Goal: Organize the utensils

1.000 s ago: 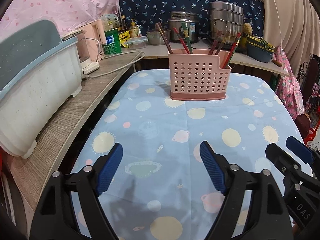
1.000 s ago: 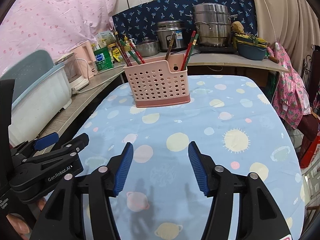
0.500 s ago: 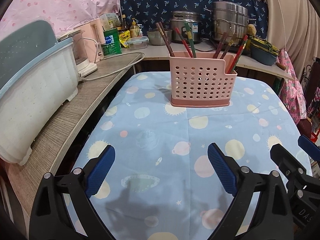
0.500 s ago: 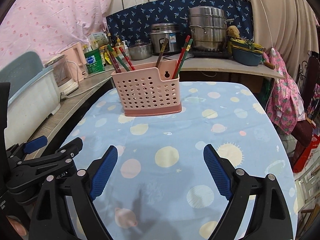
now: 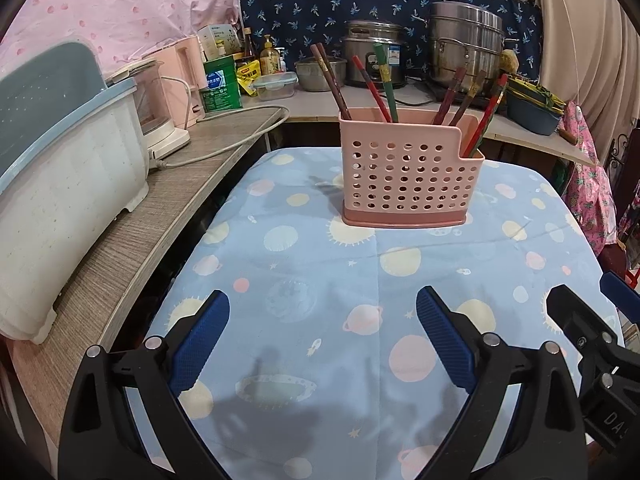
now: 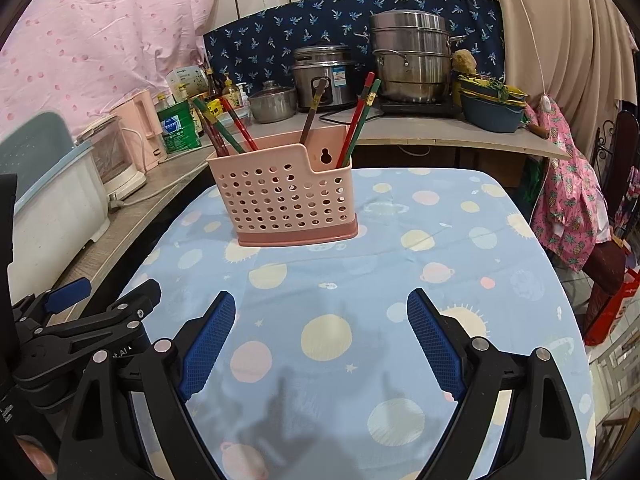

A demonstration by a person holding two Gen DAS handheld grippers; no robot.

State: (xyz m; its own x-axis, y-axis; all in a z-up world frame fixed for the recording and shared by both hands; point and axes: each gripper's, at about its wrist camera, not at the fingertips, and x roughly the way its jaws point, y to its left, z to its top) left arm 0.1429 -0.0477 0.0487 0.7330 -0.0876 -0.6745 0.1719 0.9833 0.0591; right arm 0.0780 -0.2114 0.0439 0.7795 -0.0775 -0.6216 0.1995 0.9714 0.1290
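Both the left gripper and right gripper hang open and empty near the pink caddy, whose chopsticks stand sorted upright.

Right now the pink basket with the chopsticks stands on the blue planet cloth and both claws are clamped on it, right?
Not quite. The pink basket stands on the blue cloth, but both claws, left and right, are open and empty, well short of it. Both wrist views show this.

Both grippers' jaws wide, empty
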